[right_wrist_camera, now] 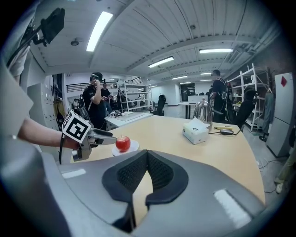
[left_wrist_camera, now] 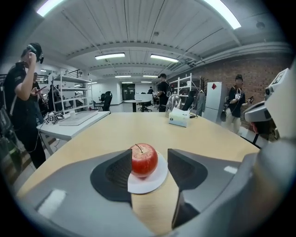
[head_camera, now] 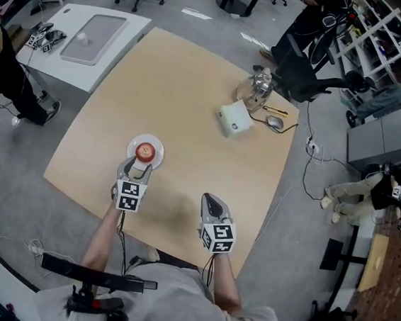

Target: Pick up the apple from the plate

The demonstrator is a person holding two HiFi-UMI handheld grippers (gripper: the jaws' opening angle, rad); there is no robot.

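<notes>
A red apple (head_camera: pixel 144 150) stands on a small white plate (head_camera: pixel 160 147) on the pale wooden table (head_camera: pixel 196 63). My left gripper (head_camera: pixel 140 165) reaches the plate's near edge, jaws open. In the left gripper view the apple (left_wrist_camera: pixel 144 159) sits on the plate (left_wrist_camera: pixel 155 181) just past the tips of the left gripper (left_wrist_camera: pixel 150 153); the left pad overlaps the apple's edge, and the right pad stands apart. My right gripper (head_camera: pixel 213 200) hovers near the table's front edge, shut and empty. From the right gripper (right_wrist_camera: pixel 147 155) I see the apple (right_wrist_camera: pixel 122 143) and the left gripper (right_wrist_camera: pixel 108 136).
A white tissue box (head_camera: pixel 235 118), a glass jug (head_camera: pixel 256 89) and a computer mouse (head_camera: pixel 274 121) sit at the table's far right. A white side table (head_camera: pixel 60 70) stands at the left, an office chair (head_camera: pixel 302 71) behind. People stand around the room.
</notes>
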